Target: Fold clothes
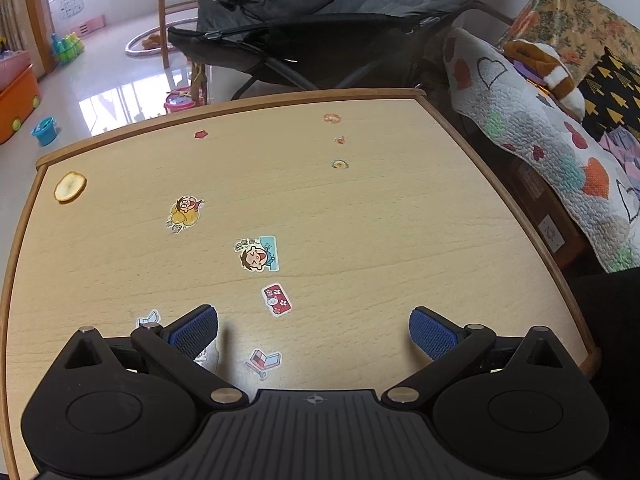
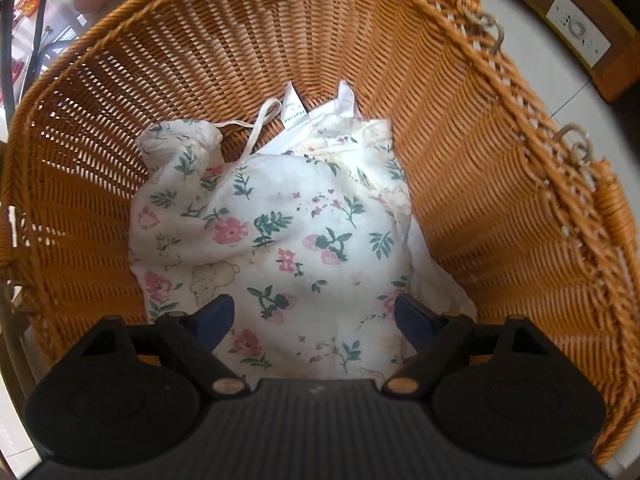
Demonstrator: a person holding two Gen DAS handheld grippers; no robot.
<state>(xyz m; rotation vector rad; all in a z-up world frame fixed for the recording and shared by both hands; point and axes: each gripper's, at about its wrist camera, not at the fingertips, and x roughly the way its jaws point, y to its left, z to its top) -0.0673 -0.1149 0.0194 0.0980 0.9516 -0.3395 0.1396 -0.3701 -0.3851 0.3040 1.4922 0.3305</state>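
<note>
A white garment with pink flowers and green leaves (image 2: pixel 280 232) lies crumpled in an orange wicker basket (image 2: pixel 500 184). A white strap and a label stick up at its far side. My right gripper (image 2: pixel 314 320) is open, low inside the basket, with its blue fingers on either side of the cloth's near part. My left gripper (image 1: pixel 314 330) is open and empty, low over a light wooden table (image 1: pixel 380 220) with cartoon stickers on it. No clothing shows in the left wrist view.
A banana slice (image 1: pixel 70 187) lies near the table's far left corner. Behind the table stands a grey folding chair (image 1: pixel 340 28). A quilt-covered sofa (image 1: pixel 540 140) is at the right. Toys and an orange box (image 1: pixel 16 100) sit on the floor at left.
</note>
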